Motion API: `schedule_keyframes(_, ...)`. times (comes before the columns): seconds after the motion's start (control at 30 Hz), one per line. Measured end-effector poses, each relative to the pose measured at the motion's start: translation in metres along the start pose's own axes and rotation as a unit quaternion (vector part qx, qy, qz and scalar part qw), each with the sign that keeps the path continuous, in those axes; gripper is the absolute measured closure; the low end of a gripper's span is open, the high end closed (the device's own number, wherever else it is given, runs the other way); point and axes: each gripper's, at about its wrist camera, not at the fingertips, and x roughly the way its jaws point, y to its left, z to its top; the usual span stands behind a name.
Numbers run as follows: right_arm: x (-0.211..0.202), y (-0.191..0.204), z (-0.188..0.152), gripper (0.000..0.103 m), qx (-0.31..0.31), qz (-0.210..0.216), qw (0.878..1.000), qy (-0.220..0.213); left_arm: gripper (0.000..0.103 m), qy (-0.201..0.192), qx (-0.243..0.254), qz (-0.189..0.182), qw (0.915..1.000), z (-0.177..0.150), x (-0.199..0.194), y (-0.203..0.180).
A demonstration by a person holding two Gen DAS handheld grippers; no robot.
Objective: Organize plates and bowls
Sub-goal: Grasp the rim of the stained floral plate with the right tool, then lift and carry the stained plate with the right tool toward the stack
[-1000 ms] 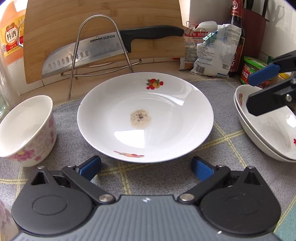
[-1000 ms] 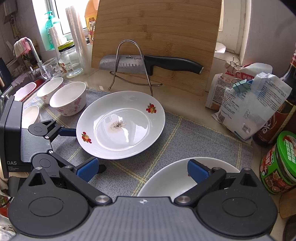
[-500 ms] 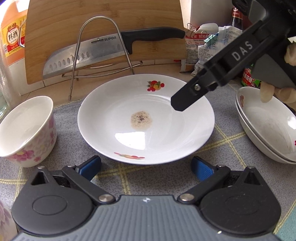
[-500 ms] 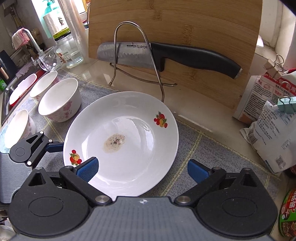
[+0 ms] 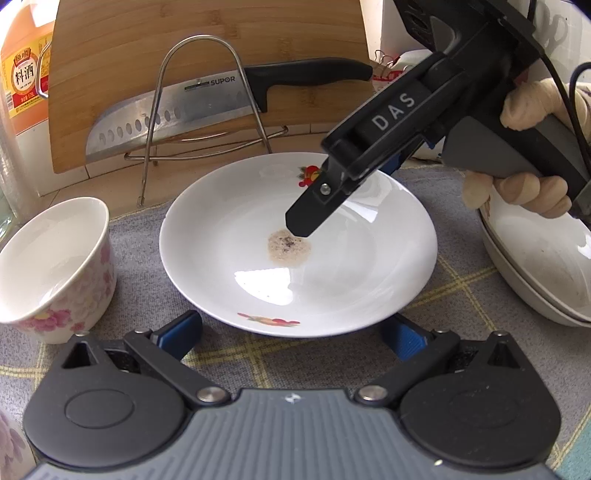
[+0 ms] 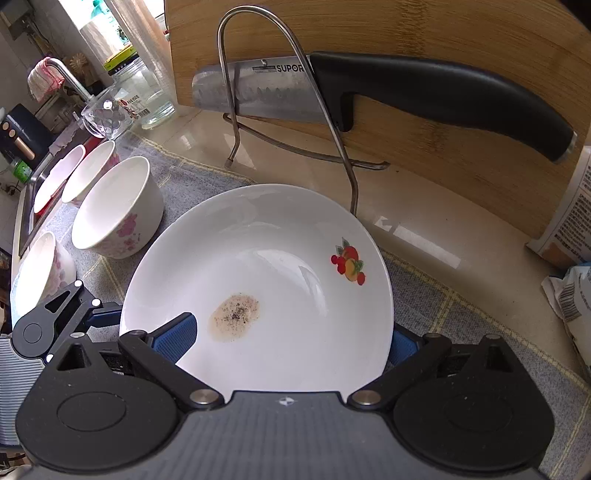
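Plate (image 5: 332,266), white with fruit decals on the rim, sits on a grey mat with yellow grid lines (image 5: 458,295) laid over the surface. A brownish speckled residue patch (image 5: 290,247) marks its centre. Right gripper (image 6: 291,339) straddles the plate's near-right edge, jaws wide: one blue pad lies over the plate's inside, the other sits outside and under the rim; contact cannot be confirmed. In the left wrist view its black finger hangs over the residue, and a hand (image 5: 528,184) grips the handle. Left gripper (image 5: 291,330) sits low at the plate's near edge, jaws wide, pads either side of the rim, not gripping.

Pink-flowered bowl (image 5: 55,266) stands just left of the plate; the right wrist view shows more bowls (image 6: 88,173) lined toward a sink. Stacked white dishes (image 5: 539,266) sit to the right. Behind, a knife (image 6: 369,92) rests on a wire rack (image 6: 288,92) against a wooden cutting board (image 6: 424,33).
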Motion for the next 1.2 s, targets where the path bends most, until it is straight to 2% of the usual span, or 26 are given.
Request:
schedule_keyframes(0.6,0.008,-0.006,0.017,0.0,-0.014,0.022,1.0,-0.002,0.001,-0.025,0.032,-0.035,0.9986,-0.01,-0.008,0.008)
schedule_keyframes(1.2,0.013,-0.006,0.028,0.0,-0.026,0.035,0.999,0.002,0.0,-0.031,0.04,-0.042,0.9978,-0.012,-0.011,0.007)
